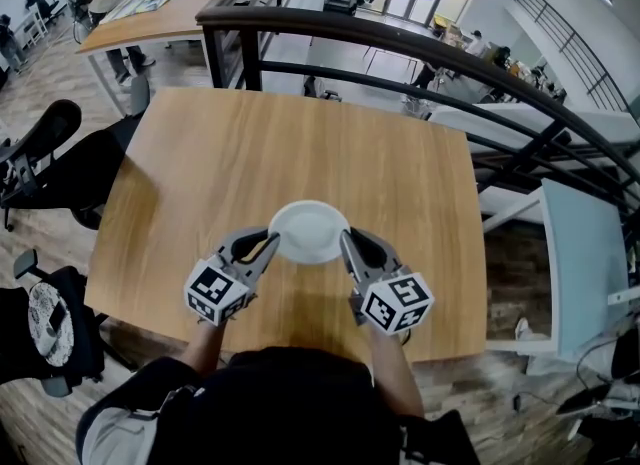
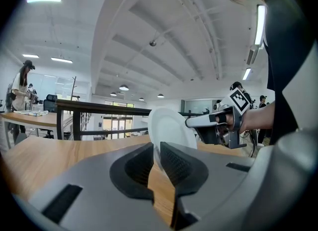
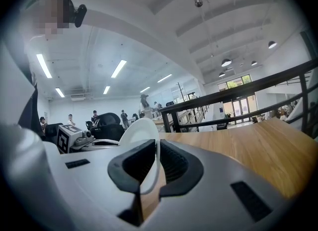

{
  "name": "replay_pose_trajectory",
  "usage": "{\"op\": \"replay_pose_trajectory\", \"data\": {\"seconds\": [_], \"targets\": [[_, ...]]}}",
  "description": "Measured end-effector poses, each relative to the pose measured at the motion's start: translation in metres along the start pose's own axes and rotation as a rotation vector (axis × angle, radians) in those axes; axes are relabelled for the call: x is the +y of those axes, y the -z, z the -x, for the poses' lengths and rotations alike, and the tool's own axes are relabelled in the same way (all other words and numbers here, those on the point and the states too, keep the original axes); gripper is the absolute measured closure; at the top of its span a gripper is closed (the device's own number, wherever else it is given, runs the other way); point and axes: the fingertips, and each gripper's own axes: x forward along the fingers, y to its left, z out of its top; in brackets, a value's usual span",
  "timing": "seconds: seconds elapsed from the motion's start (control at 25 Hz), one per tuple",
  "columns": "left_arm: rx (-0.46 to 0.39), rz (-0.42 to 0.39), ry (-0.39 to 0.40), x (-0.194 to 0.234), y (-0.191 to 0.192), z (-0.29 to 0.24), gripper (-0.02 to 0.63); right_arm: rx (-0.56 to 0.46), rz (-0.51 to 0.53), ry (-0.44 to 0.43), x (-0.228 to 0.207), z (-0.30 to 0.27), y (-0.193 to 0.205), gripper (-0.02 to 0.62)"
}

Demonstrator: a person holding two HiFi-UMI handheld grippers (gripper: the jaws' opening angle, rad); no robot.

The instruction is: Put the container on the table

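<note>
I hold the container (image 1: 308, 231) by opposite edges of its rim, my left gripper (image 1: 270, 243) pinched shut on one side and my right gripper (image 1: 346, 239) on the other, to carry it level without tipping. It hangs between them, over the near part of the surface (image 1: 300, 143). Its mouth faces up, and being round it has no long axis.

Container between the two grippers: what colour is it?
The container is plain white, clearest in the head view.
</note>
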Motion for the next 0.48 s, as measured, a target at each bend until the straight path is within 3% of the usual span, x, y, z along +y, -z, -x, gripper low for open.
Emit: {"op": "replay_pose_trajectory", "data": {"seconds": [0.48], "targets": [[0.048,0.016,0.014,0.000,0.026,-0.008,0.575,0.070,-0.013,0.027,-0.011,-0.005,0.028,0.561]]}}
